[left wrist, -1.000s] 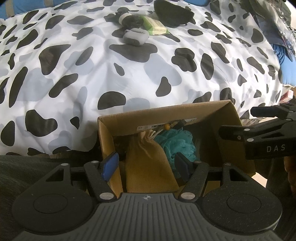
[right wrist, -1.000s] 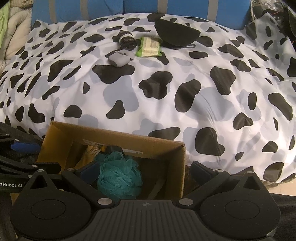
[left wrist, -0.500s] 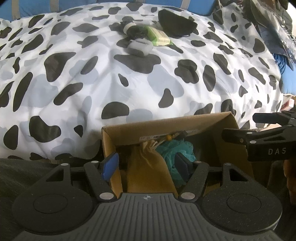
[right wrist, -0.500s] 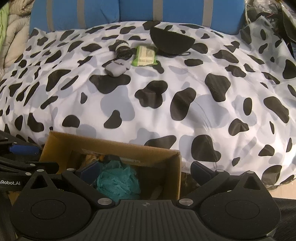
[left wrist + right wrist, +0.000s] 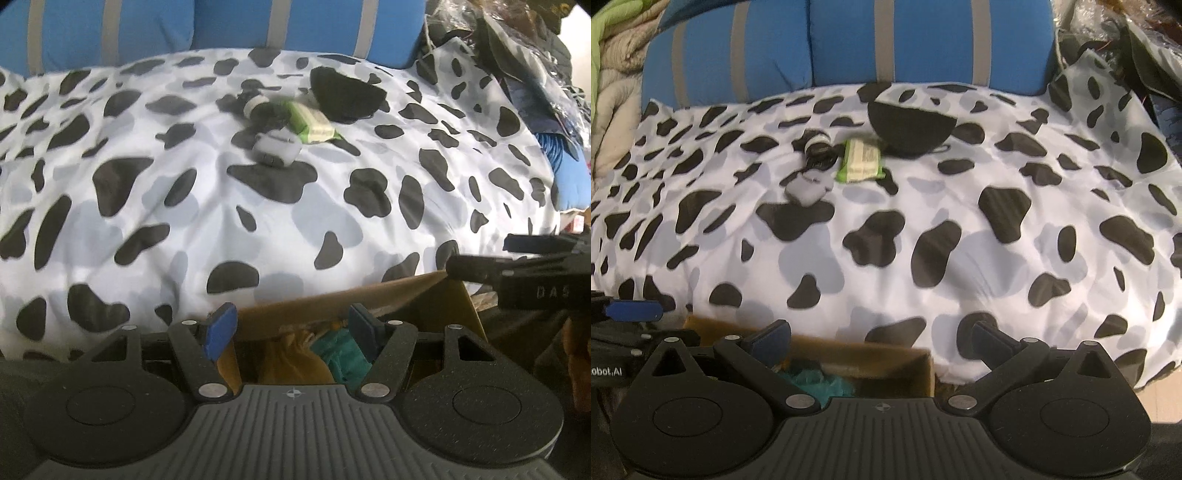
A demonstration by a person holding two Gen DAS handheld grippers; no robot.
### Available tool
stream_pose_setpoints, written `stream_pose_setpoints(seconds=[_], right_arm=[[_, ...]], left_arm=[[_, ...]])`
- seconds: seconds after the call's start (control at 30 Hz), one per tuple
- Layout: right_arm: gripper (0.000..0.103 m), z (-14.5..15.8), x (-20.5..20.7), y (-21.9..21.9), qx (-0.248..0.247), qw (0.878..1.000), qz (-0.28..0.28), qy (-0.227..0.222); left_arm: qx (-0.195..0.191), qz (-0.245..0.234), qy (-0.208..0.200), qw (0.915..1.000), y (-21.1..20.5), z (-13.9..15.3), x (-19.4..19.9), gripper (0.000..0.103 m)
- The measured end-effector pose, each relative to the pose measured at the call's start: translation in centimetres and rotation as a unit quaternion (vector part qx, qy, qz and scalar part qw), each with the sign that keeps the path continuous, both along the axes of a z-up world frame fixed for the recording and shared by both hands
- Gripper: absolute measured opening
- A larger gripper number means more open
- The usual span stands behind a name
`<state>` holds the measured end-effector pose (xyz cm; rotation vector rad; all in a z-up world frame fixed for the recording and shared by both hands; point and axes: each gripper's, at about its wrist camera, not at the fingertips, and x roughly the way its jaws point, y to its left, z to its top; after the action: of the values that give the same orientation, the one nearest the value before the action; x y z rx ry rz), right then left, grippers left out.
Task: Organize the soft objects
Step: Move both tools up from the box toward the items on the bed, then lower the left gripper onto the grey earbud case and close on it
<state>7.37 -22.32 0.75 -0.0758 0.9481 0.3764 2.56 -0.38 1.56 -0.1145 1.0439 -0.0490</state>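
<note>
Left wrist: both tongs [image 5: 291, 328] [image 5: 882, 341] spread, empty; teal loofah [image 5: 341, 354] crumpled inside cardboard box [image 5: 424, 295].

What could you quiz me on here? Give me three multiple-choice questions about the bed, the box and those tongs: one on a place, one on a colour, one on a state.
1. Where does the green packet lie?
A. inside the cardboard box
B. on the cow-print cover, far from the box
C. on the floor

2. What colour is the fluffy thing in the cardboard box?
A. teal
B. red
C. white

3. How do the right tongs stand?
A. shut on the packet
B. shut on nothing
C. open, holding nothing

Answers:
1 B: the packet rests on the cow-print cover, beside the black pouch and the grey case.
2 A: the teal puff shows beside a tan bag.
3 C: the jaws stand wide apart with only bedding between them; the left tongs are open too.
</note>
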Motion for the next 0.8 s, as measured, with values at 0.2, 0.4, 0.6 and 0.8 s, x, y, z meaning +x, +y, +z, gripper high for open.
stream_pose_setpoints(seconds=[0.2,0.4,0.6,0.8], right_arm=[[0.103,0.6,1.2,-0.5,0.008,1.0,-0.009,-0.021],[0.103,0.6,2.9,-0.6,-0.001,0.999,-0.01,-0.034],[0.103,0.4,4.8,-0.8,-0.004,0.999,-0.015,-0.036],[0.103,0.1,6.5,-0.6,-0.013,0.999,-0.01,-0.042]], left_arm=[[0.011,-0.007,-0.013,0.9998,0.1,0.2,0.8,0.066],[0.035,-0.01,-0.03,0.9989,0.5,0.2,2.2,0.066],[0.04,-0.018,-0.041,0.9982,1.1,0.1,3.7,0.066],[0.032,-0.035,-0.039,0.9981,1.3,-0.4,5.5,0.066]])
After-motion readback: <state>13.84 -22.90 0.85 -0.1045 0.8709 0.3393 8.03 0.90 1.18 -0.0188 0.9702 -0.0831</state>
